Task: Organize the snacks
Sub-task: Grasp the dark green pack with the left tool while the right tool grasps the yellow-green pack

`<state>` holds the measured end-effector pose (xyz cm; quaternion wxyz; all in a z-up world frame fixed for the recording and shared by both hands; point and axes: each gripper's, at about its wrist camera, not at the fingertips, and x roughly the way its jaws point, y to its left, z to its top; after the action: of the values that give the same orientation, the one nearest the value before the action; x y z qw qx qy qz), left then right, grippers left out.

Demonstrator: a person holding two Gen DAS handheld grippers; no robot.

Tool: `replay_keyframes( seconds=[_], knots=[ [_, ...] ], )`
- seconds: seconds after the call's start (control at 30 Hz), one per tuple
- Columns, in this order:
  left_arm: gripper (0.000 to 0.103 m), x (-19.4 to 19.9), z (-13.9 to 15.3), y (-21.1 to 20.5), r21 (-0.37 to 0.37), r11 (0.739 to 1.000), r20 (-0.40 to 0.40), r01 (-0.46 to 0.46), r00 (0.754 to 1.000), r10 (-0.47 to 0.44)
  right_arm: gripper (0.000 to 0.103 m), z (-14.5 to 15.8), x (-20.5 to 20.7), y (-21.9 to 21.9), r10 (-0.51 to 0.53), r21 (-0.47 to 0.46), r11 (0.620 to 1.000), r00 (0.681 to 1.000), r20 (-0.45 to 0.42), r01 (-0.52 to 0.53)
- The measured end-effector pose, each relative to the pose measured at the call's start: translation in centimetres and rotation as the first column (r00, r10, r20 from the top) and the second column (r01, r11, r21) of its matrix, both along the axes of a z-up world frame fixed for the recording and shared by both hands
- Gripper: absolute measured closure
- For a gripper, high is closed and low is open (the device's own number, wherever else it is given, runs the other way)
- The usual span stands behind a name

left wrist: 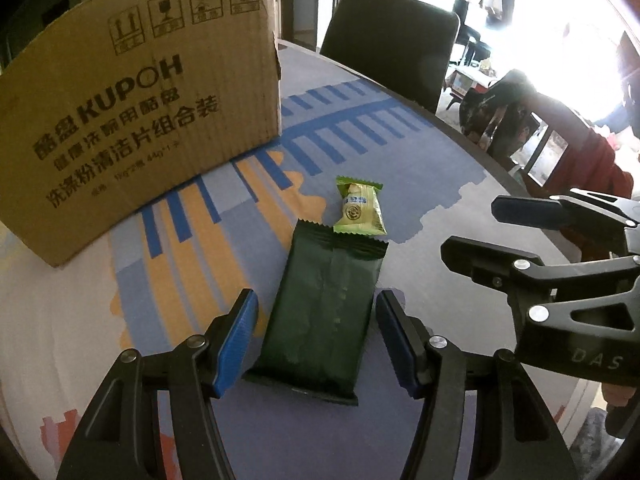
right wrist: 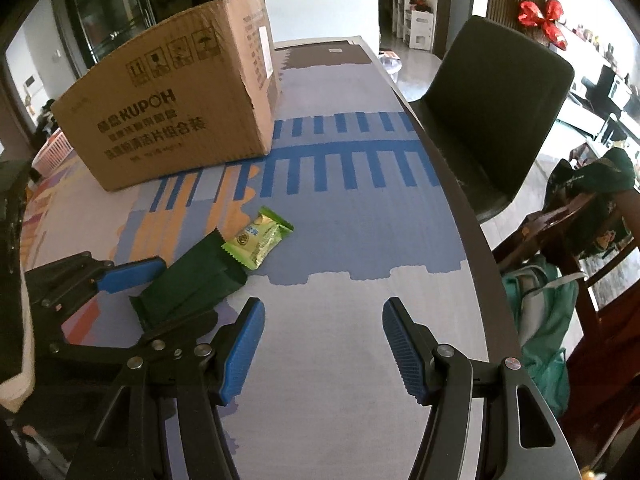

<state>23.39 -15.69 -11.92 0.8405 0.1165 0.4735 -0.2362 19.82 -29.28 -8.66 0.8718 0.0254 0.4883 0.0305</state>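
A dark green snack packet (left wrist: 324, 316) lies flat on the patterned tablecloth, and a small light green candy packet (left wrist: 359, 207) rests against its far end. My left gripper (left wrist: 316, 340) is open, its blue pads on either side of the dark packet without touching it. In the right wrist view the dark packet (right wrist: 196, 284) and the candy packet (right wrist: 258, 240) lie ahead to the left, with the left gripper (right wrist: 160, 292) around the dark one. My right gripper (right wrist: 324, 344) is open and empty over bare cloth; it shows at the right of the left wrist view (left wrist: 476, 228).
A large cardboard box (left wrist: 120, 112) stands on the table at the back left, also seen in the right wrist view (right wrist: 172, 104). A dark chair (right wrist: 492, 112) stands at the table's right edge (right wrist: 460, 216). A teal backpack (right wrist: 548, 320) lies on the floor beyond.
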Motion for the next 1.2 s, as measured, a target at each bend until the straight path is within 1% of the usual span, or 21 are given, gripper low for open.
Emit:
replay_keyframes(
  seconds=[0.03, 0.07, 0.1, 0.17, 0.33, 0.43, 0.57, 0.73, 0.9, 1.07, 1.2],
  knots=[
    [0.05, 0.1, 0.0, 0.0, -0.004, 1.0, 0.003, 0.004, 1.0, -0.004, 0.041, 0.0, 0.1, 0.0, -0.001, 0.001, 1.0, 1.0, -0.002, 0.001],
    [0.056, 0.0, 0.0, 0.1, -0.008, 1.0, 0.006, 0.006, 1.0, -0.006, 0.041, -0.1, 0.1, 0.0, 0.0, 0.002, 1.0, 1.0, -0.004, 0.0],
    [0.058, 0.0, 0.0, 0.2, -0.01, 1.0, 0.006, 0.004, 1.0, -0.004, 0.041, -0.1, 0.2, -0.1, -0.001, 0.003, 1.0, 1.0, -0.006, 0.001],
    [0.059, 0.0, 0.1, 0.5, -0.029, 1.0, 0.003, 0.005, 1.0, -0.005, 0.041, -0.2, 0.4, 0.0, -0.004, 0.005, 1.0, 1.0, -0.009, 0.004],
    [0.06, -0.2, 0.3, 1.5, -0.064, 0.998, -0.018, -0.01, 1.0, 0.009, 0.041, -0.5, 0.7, 0.5, 0.007, 0.006, 1.0, 1.0, -0.016, -0.007],
    [0.06, -0.5, 0.6, 2.4, -0.08, 0.996, -0.024, -0.047, 0.999, 0.045, 0.041, -0.6, 0.9, 0.9, 0.012, 0.014, 1.0, 1.0, -0.017, -0.012],
    [0.06, -0.6, 1.6, 4.0, -0.094, 0.99, 0.011, -0.106, 0.994, 0.108, 0.041, -0.5, 1.1, 1.5, 0.018, 0.021, 1.0, 1.0, -0.009, -0.017],
    [0.06, 0.2, 2.4, 5.2, -0.078, 0.985, 0.074, -0.155, 0.984, 0.161, 0.041, -0.4, 2.0, 2.0, 0.01, 0.054, 0.998, 1.0, -0.001, -0.01],
    [0.06, 1.1, 2.7, 6.2, -0.101, 0.977, 0.076, -0.186, 0.978, 0.194, 0.041, -0.2, 3.4, 2.8, 0.008, 0.069, 0.998, 1.0, 0.021, -0.01],
    [0.06, 1.8, 3.0, 6.6, -0.124, 0.97, 0.083, -0.211, 0.972, 0.222, 0.041, -0.5, 5.0, 3.2, -0.004, 0.084, 0.996, 1.0, 0.016, 0.003],
    [0.06, 2.2, 3.3, 6.9, -0.138, 0.965, 0.086, -0.223, 0.968, 0.236, 0.049, -0.9, 6.0, 3.5, -0.004, 0.097, 0.995, 1.0, -0.002, 0.004]
  ],
)
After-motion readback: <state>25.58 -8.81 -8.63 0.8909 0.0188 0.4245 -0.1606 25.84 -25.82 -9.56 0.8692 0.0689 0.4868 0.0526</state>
